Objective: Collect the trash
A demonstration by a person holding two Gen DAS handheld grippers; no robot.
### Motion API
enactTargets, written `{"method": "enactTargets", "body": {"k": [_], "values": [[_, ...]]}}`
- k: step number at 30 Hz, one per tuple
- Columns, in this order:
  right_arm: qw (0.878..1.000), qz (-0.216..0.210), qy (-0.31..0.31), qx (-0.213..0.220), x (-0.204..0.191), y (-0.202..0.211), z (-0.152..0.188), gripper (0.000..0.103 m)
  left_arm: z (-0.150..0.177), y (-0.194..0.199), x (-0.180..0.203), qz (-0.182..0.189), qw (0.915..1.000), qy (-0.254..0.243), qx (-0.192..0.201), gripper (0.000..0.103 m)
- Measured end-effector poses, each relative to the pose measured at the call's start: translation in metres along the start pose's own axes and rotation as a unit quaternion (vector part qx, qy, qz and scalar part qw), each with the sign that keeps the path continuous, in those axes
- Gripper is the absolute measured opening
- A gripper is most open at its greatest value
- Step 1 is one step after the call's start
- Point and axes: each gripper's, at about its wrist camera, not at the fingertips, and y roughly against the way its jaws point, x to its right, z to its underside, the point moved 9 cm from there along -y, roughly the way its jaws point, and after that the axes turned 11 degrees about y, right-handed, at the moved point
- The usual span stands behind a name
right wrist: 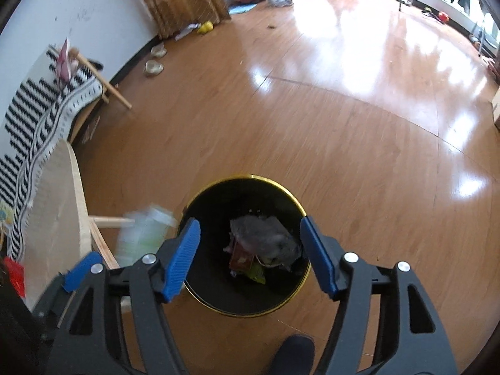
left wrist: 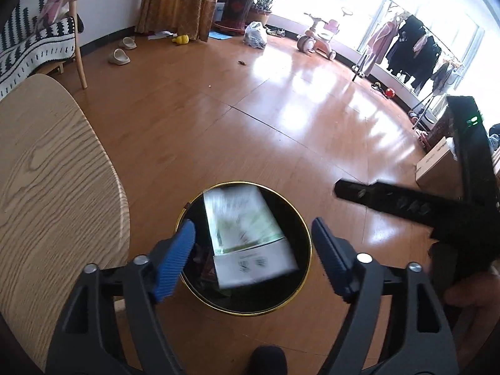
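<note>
Trash, a green-and-white carton point(left wrist: 247, 234), shows blurred over the mouth of the black bin point(left wrist: 304, 234) at lower centre of the left wrist view, apparently dropping in. The left gripper point(left wrist: 253, 250) hangs above the bin, fingers spread, nothing between them. The right gripper point(right wrist: 250, 250) points into the same bin, fingers spread and empty, above crumpled wrappers point(right wrist: 262, 243). Both hover over the opening, likely so that what they let go lands inside. A wooden chair point(left wrist: 47, 172) stands at left.
</note>
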Motion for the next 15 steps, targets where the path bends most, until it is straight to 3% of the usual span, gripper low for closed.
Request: {"method": "enactTargets", "body": {"k": [4,8,12,15], "values": [[1.0,0.004,0.007,0.017,-0.006,0.01,-0.005,0.065,-0.001,0.006,-0.003,-0.009,0.9999,-0.008,0.006,0.084],[0.998,0.009,0.043,0.036,-0.03,0.023,-0.012,0.076,-0.011,0.032,-0.023,-0.024,0.9993,0.01,0.027,0.093],[0.994,0.004,0.1,0.055,-0.079,0.034,-0.018,0.079,-0.021,0.071,-0.071,-0.052,0.9966,0.045,0.044,0.094],[0.987,-0.015,0.146,0.067,-0.133,0.041,-0.016,0.084,-0.027,0.113,-0.126,-0.105,0.989,0.068,0.078,0.096]]}}
